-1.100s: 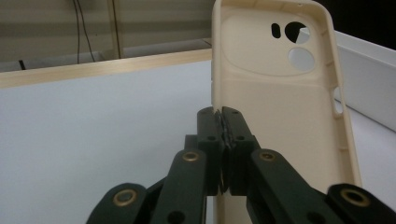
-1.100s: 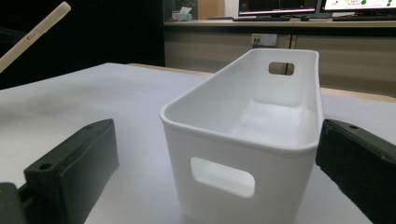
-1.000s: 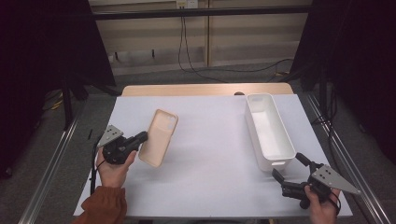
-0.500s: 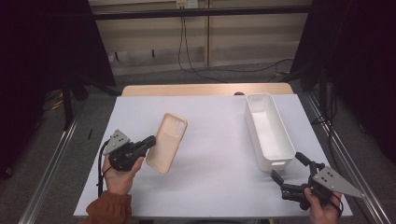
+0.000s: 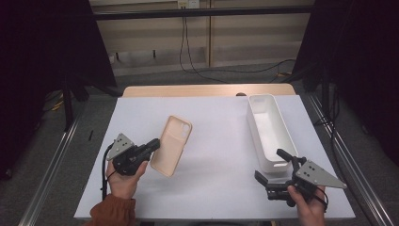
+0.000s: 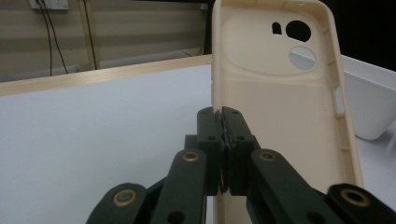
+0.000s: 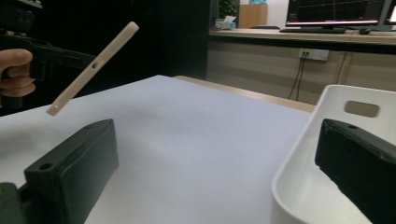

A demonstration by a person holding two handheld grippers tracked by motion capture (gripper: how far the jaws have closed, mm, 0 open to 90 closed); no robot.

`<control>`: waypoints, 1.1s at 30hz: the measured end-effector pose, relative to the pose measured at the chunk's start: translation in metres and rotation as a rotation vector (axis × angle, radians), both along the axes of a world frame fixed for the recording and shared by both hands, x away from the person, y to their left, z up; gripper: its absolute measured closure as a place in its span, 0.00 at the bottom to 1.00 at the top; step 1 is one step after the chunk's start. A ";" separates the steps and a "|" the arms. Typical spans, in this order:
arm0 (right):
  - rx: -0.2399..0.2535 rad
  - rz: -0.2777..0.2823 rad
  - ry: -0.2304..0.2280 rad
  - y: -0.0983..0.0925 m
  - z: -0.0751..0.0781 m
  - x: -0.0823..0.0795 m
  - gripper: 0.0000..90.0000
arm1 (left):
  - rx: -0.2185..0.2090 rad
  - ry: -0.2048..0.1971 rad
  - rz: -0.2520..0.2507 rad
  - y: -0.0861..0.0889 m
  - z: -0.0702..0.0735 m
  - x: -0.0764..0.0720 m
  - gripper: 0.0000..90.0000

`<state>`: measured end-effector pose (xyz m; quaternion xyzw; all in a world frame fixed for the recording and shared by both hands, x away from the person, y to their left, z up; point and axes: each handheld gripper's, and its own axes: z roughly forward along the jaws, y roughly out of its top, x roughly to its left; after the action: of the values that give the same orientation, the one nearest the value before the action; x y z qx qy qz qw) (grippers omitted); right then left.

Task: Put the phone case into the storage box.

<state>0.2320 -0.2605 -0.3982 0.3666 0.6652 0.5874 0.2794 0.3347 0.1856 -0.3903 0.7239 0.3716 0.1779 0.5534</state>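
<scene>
Fingers point(image 6: 208, 140) of the left gripper point(image 5: 151, 147) pinched on the phone case point(image 5: 171, 145) rim.
Case tilted above the table's point(image 5: 216, 141) left half; right gripper point(image 5: 277, 170) wide open at the white bin's point(image 5: 270, 129) near end.

So the phone case point(image 5: 171, 145) is a cream, soft-looking shell with camera cutouts near one end and small button slots down its side. It's empty, lifted clear of the desk point(image 5: 216, 141) and tilted, hollow side up, gripped at the middle of one long edge, left of the desk's middle
</scene>
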 end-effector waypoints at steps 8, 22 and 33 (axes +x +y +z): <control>0.002 0.076 0.009 0.021 -0.001 0.014 0.00 | -0.002 -0.005 -0.044 -0.015 -0.002 -0.001 0.97; -0.017 0.120 0.015 0.046 0.003 0.028 0.01 | 0.001 -0.025 -0.073 -0.036 -0.005 0.000 0.97; -0.012 0.150 0.018 0.062 0.010 0.049 0.04 | 0.006 -0.050 -0.094 -0.055 -0.001 0.005 0.97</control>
<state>0.2806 -0.1986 -0.3877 0.3193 0.6969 0.5993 0.2307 0.3398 0.1305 -0.3918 0.7375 0.3226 0.1710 0.5681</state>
